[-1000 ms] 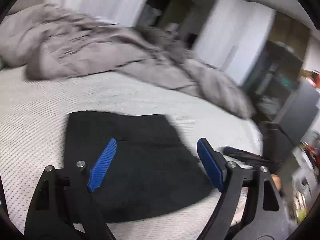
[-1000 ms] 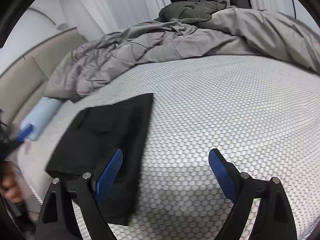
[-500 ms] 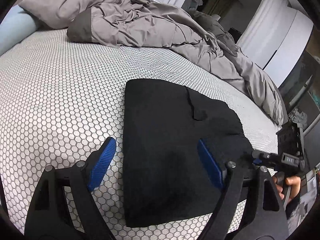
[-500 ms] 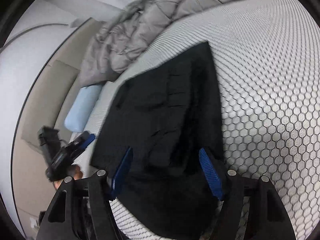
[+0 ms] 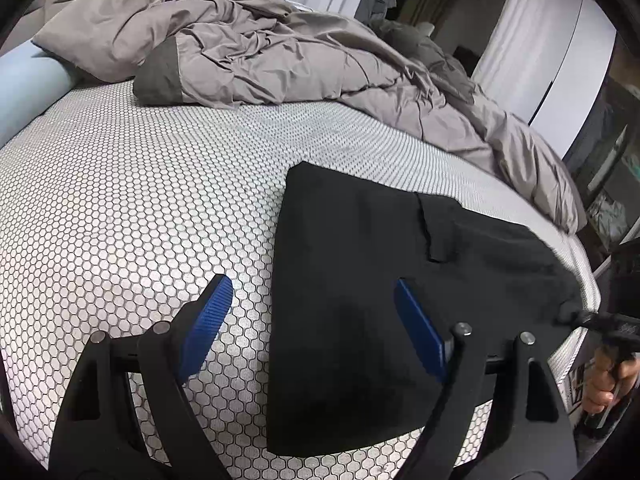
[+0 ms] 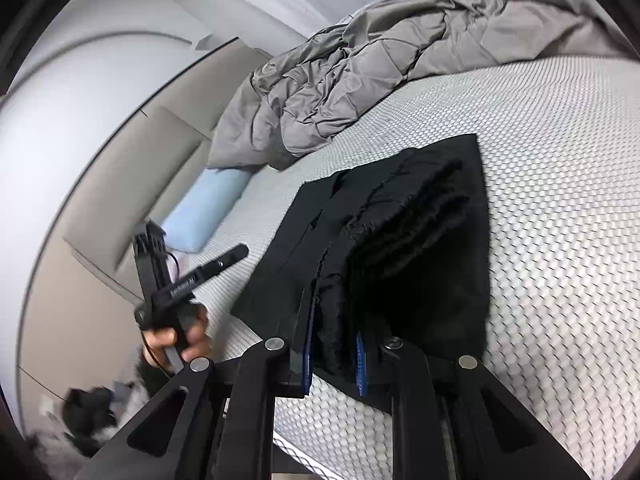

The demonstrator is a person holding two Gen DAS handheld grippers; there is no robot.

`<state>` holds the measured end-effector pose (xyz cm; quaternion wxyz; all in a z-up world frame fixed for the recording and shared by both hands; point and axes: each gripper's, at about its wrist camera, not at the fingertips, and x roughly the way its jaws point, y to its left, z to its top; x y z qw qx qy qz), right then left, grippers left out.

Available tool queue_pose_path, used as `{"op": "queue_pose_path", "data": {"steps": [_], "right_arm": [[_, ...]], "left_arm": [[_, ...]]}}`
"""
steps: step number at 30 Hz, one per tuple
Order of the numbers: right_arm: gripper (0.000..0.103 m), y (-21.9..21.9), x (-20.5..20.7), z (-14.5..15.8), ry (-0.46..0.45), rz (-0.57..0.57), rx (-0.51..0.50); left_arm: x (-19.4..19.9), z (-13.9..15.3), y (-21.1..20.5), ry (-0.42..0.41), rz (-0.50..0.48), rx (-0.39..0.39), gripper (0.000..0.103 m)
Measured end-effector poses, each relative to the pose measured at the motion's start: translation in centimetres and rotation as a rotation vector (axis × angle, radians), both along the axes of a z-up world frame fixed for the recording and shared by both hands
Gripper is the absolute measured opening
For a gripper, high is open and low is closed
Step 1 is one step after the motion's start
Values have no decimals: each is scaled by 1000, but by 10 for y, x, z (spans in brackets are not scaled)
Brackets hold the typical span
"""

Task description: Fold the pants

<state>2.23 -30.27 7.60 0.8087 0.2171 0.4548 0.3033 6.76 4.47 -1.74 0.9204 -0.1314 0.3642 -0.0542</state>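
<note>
Lying folded on the mattress (image 5: 140,216) near its edge, the soft, limp black pants (image 5: 360,280) are pinched at a bunched edge by the right gripper (image 6: 334,354) (left gripper (image 5: 316,320) is held open above), so thick layered hems should be grasped.

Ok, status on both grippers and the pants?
Left gripper open, above pants' edge. Right gripper shut on black pants, bunched hem end. Pants folded flat on mattress. Grey duvet well clear.

This is a home bedroom, shown by the mattress under a white honeycomb-patterned cover (image 5: 140,208), the rumpled grey quilted duvet (image 5: 256,64) heaped along it, the pale blue pillow (image 6: 204,208), the beige padded headboard (image 6: 132,176) and white curtains (image 5: 516,40).
</note>
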Motion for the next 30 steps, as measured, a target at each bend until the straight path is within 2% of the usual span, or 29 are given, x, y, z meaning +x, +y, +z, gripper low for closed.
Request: {"op": "queue_pose_path", "data": {"steps": [2, 3, 4, 5, 6, 7, 9, 11, 13, 15, 17, 18, 20, 21, 22, 24, 27, 29, 30], "right_arm": [[19, 5, 6, -28, 83, -4, -87], [24, 12, 9, -52, 148, 15, -177], [24, 13, 9, -66, 180, 37, -192], [26, 11, 8, -66, 172, 59, -176], [36, 7, 8, -59, 150, 64, -162], [54, 1, 3, -45, 103, 48, -186], [62, -10, -7, -19, -19, -27, -229], [62, -7, -11, -1, -119, -84, -256], [55, 14, -11, 6, -189, -61, -262], [51, 51, -6, 2, -217, 16, -295], [45, 87, 6, -15, -186, 111, -328], [44, 103, 13, -25, -160, 139, -340], [39, 129, 27, -53, -122, 176, -438], [34, 136, 29, -59, -145, 173, -514], [34, 137, 28, -58, -165, 165, -555], [34, 125, 20, -54, -189, 126, -701], [34, 106, 11, -45, -181, 142, -687], [38, 103, 8, -33, -182, 142, -642], [44, 100, 7, -29, -180, 134, -613]], "left_arm": [[3, -4, -9, 18, -33, 32, 81], [3, -6, -15, 18, -47, 63, 81], [2, -6, -21, 11, -67, 91, 81], [0, -4, -30, -8, -97, 129, 81], [-2, -3, -36, -22, -115, 156, 81], [-3, -2, -44, -37, -140, 176, 81], [-6, -2, -61, -60, -212, 202, 81], [-6, -8, -81, -65, -314, 220, 81], [-5, -19, -100, -36, -428, 219, 80], [-7, -29, -116, -24, -514, 254, 80], [-7, -39, -121, -19, -554, 307, 80], [-5, -41, -117, -2, -559, 294, 80], [-5, -43, -105, 18, -558, 287, 78], [-8, -44, -98, 20, -550, 295, 77], [-12, -45, -90, 16, -539, 308, 77], [-18, -45, -74, 16, -523, 315, 77], [-24, -39, -62, 17, -500, 316, 78], [-29, -24, -53, 13, -485, 298, 77], [-30, -14, -49, -11, -468, 292, 77]]}}
